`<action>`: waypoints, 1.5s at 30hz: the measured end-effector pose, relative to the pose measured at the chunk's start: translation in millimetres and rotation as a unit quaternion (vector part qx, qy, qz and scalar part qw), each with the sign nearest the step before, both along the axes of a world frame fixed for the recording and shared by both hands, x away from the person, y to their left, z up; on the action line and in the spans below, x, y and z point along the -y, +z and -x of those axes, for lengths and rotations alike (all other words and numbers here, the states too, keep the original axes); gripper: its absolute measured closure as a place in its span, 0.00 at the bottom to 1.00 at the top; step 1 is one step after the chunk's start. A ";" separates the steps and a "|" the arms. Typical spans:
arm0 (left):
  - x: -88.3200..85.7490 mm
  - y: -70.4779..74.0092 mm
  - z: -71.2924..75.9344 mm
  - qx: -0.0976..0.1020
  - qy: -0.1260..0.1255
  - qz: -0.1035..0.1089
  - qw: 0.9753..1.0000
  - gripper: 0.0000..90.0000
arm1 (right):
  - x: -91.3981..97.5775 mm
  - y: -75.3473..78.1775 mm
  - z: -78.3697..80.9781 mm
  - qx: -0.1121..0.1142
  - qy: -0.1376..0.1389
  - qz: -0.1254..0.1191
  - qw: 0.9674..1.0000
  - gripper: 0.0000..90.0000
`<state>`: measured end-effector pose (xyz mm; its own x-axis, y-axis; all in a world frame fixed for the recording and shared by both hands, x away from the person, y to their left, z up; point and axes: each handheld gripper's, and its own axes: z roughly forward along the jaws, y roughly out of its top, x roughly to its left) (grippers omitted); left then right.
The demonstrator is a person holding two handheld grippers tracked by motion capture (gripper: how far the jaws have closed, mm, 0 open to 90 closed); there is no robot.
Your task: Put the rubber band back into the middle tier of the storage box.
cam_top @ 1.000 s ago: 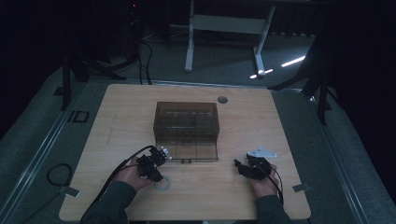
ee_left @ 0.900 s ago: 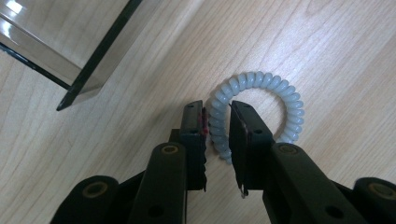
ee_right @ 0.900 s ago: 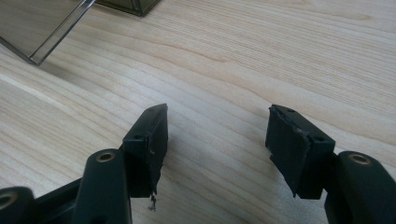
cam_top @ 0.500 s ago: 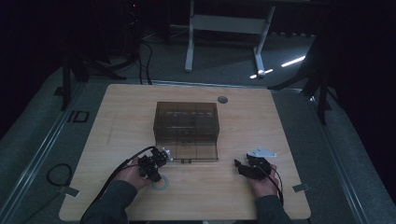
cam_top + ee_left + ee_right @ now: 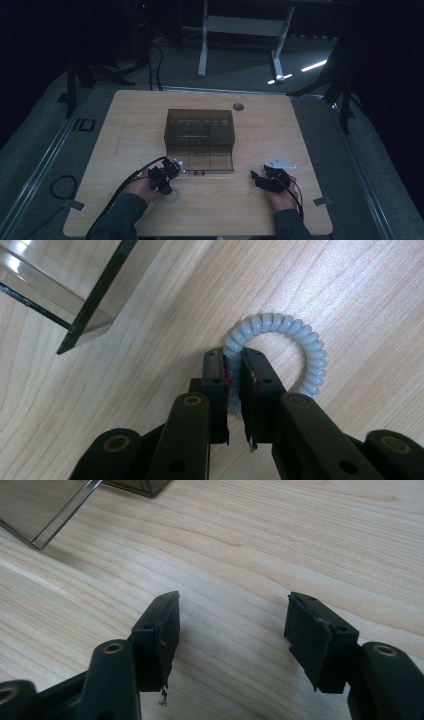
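Observation:
A pale blue spiral hair tie [image 5: 295,347] lies on the wooden table; in the high view this hair tie [image 5: 171,197] sits just below my left hand. My left gripper [image 5: 234,360] is shut on its near side, the coil pinched between the two black jaws. In the high view the left gripper [image 5: 170,170] is at the front left corner of the smoky clear box [image 5: 200,140]. My right gripper [image 5: 231,620] stands open over bare wood, nothing between its jaws. Seen from above, the right gripper [image 5: 257,178] is right of the box's open front flap.
The box's lowered clear flap [image 5: 205,163] rests on the table [image 5: 300,135] between the two hands; its corner [image 5: 82,322] is close to the left gripper. A round grommet [image 5: 238,106] is set in the table's far side. Cables trail from both grippers.

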<state>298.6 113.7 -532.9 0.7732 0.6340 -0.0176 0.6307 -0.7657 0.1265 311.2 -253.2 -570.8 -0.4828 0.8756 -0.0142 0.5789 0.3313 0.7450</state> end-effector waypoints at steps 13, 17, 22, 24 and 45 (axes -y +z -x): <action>-7.0 7.4 0.2 0.005 0.006 0.012 1.000 0.91 | 0.0 0.0 -0.2 0.000 0.001 0.000 1.000 0.43; -9.0 11.1 0.8 0.008 0.007 0.017 1.000 0.91 | 0.0 0.0 -0.2 0.000 0.001 0.000 1.000 0.43; -11.0 15.6 0.4 0.010 0.007 0.023 1.000 0.91 | 0.0 0.0 -0.3 0.000 0.001 0.000 1.000 0.43; -11.5 17.4 0.3 0.013 0.007 0.023 1.000 0.91 | -0.1 0.0 -0.3 0.000 0.001 0.000 1.000 0.43; -18.1 33.2 -0.8 0.021 0.006 0.041 0.999 0.91 | -0.1 0.0 -0.4 0.000 0.001 0.001 1.000 0.43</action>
<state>299.4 131.8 -499.7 0.7666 0.6410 -0.0375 0.6327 -0.7443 0.2139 311.6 -253.2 -570.8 -0.4844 0.8747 -0.0155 0.5778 0.3331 0.7451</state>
